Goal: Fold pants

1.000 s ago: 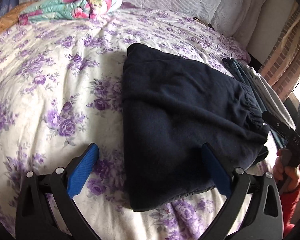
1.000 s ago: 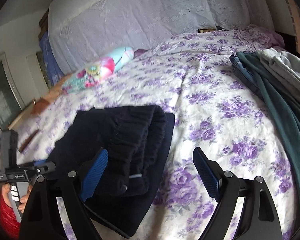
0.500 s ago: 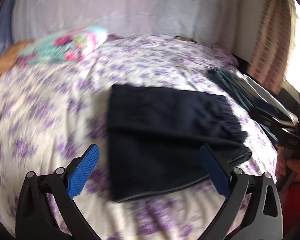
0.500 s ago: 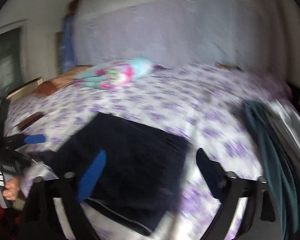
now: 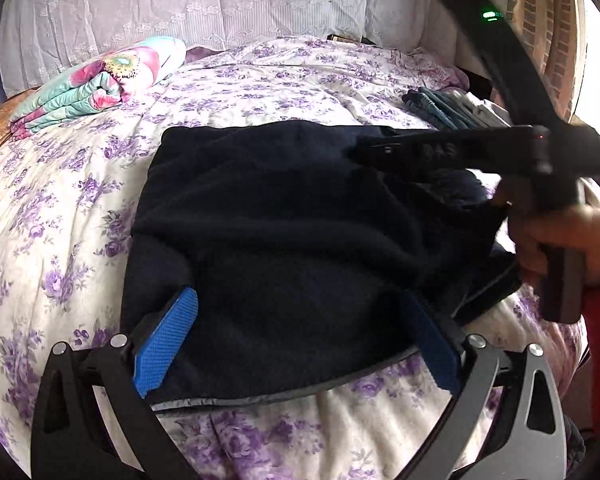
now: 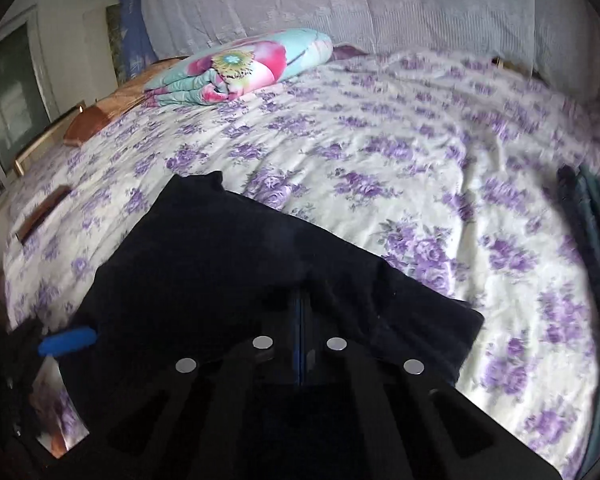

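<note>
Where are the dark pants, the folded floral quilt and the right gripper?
dark pants (image 5: 284, 240): left wrist view, middle of the folded top layer.
folded floral quilt (image 6: 240, 68): right wrist view, its pink flower print.
right gripper (image 6: 301, 312): right wrist view, the seam between its closed fingers, over the pants.

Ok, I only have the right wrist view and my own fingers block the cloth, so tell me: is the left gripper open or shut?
Observer: The left gripper is open, its blue pads wide apart at the near edge of the pants.
Operator: Is it touching the cloth?
Observer: Both pads show in front of the dark cloth, but I can't tell whether they touch it.
Operator: Where does my right gripper sit?
Observer: The right gripper reaches in from the right over the far right part of the pants. Its jaws have just been closing and are shut. I can't tell whether cloth is caught between them.
</note>
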Tool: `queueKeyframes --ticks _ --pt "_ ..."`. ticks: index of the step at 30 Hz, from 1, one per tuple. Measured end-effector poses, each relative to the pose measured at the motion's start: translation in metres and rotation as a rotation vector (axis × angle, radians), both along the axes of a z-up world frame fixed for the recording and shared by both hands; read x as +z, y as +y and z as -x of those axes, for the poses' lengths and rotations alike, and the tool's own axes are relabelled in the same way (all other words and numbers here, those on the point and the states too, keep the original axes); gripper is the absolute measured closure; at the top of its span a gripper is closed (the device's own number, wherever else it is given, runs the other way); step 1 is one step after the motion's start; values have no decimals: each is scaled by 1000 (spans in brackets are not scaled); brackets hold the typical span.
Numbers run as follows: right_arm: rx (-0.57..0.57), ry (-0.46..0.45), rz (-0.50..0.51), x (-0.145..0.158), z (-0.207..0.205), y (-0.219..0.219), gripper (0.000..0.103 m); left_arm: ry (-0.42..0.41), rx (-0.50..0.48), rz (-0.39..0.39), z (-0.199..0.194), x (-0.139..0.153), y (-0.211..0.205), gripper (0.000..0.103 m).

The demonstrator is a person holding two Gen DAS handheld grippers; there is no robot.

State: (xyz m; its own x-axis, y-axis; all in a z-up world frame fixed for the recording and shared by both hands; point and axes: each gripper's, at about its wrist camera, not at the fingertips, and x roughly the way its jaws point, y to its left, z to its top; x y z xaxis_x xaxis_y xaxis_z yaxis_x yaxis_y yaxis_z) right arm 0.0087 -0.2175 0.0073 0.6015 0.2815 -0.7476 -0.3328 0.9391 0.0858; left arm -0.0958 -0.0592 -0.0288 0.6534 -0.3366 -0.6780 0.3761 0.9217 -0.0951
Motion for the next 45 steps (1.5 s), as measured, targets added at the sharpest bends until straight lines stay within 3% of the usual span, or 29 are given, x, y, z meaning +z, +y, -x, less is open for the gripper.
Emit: queueKeyframes --ticks 4,8,12,15,17,19,23,25,27,30,34,37,41,43,45 --pt "-6 -17 12 -1 1 1 103 -17 -14 13 9 0 5 5" --pt "-29 -26 -73 19 8 -3 102 -19 -25 78 24 10 23 5" --pt "82 -44 -68 40 10 32 98 -21 34 124 19 18 41 5" --pt "142 15 -45 31 -8 64 98 16 93 117 4 9 50 5" --pt "156 60 -30 19 -26 81 98 87 99 122 -5 -7 54 4" --pt "156 73 -7 10 -34 92 99 106 100 199 -5 -18 64 4" --pt "108 108 20 -5 -60 94 103 68 105 157 -1 -19 59 4" --pt "92 144 -34 -9 -68 87 103 65 107 165 0 -20 60 4" --pt "67 113 -55 2 -64 86 103 59 104 164 0 -20 59 4" --pt "136 48 -39 21 -51 105 99 54 104 163 -1 -20 59 4" --pt "190 101 33 6 -61 138 103 58 105 157 2 -20 60 4" --pt "150 128 68 -16 -82 145 103 56 116 149 4 -21 58 4" --pt "53 92 63 -9 -97 134 103 53 114 145 3 -21 58 4" --pt "42 110 -58 4 -99 117 103 58 104 146 2 -20 59 4" --pt "44 72 -132 28 -85 94 102 72 82 170 1 -19 64 4"
